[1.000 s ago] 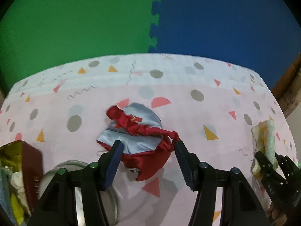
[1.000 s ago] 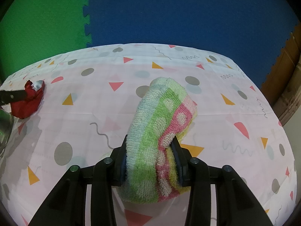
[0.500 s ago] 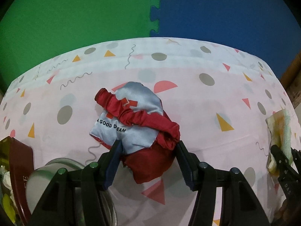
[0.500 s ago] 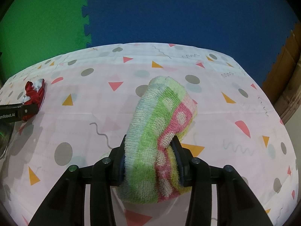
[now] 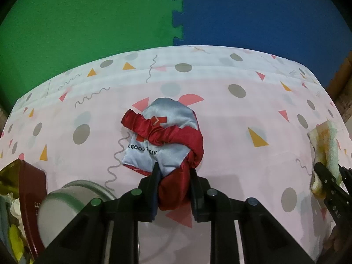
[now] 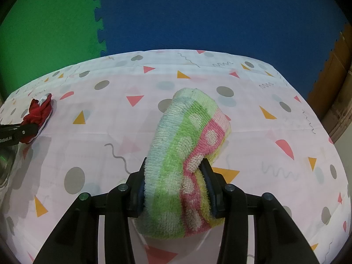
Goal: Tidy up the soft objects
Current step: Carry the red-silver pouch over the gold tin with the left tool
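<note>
**Both grippers clamped on soft items**

The left gripper [image 5: 173, 176] has just been closing its 2 fingers, and they now pinch the red satin end of the sleep mask [image 5: 162, 136], which lies bunched on the worktop [image 5: 242, 114] ahead of them. The right gripper [image 6: 175, 173] has its fingers pressed into a rolled striped towel [image 6: 187, 145] that juts forward over the patterned cloth. At the left view's lower left stand a round metal tin [image 5: 66, 204] and a dark red box [image 5: 30, 189].
</note>
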`<control>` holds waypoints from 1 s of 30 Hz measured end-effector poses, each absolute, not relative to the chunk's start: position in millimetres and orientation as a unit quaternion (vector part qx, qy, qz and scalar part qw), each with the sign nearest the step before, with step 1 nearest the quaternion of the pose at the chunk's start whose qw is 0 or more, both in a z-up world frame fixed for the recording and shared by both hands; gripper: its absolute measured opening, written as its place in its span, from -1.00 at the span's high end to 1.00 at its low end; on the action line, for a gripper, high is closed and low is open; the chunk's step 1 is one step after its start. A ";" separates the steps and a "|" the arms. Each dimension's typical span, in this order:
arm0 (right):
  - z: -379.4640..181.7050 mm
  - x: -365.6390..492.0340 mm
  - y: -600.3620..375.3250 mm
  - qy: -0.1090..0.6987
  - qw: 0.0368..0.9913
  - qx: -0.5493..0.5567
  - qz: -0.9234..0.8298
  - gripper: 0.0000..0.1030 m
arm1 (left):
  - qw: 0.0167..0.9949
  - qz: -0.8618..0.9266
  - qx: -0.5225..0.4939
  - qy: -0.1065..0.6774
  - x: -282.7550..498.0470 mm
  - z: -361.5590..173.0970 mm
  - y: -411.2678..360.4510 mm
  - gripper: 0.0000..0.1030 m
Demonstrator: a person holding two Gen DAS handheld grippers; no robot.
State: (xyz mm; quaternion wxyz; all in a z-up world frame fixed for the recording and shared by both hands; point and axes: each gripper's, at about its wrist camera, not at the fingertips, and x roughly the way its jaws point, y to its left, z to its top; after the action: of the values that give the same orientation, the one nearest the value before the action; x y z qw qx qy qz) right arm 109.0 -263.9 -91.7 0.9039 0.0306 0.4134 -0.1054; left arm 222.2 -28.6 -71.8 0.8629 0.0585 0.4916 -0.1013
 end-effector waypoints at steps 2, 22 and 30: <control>-91.6 109.1 -263.5 0.414 0.904 0.031 -0.105 0.19 | 0.864 -0.101 0.060 0.489 218.7 -70.1 -29.3 0.57; -92.0 109.2 -264.4 0.414 0.904 0.031 -0.105 0.19 | 0.867 -0.115 0.070 0.479 175.1 -49.6 -36.8 0.57; -92.2 109.4 -264.8 0.414 0.904 0.031 -0.105 0.19 | 0.873 -0.111 0.065 0.470 159.8 -29.7 -26.9 0.57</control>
State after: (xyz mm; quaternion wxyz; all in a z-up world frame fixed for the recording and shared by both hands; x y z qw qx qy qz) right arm 109.4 -264.8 -92.2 0.9038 0.0308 0.4138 -0.1048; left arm 159.8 -26.9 -29.7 0.8731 0.0647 0.4702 -0.1111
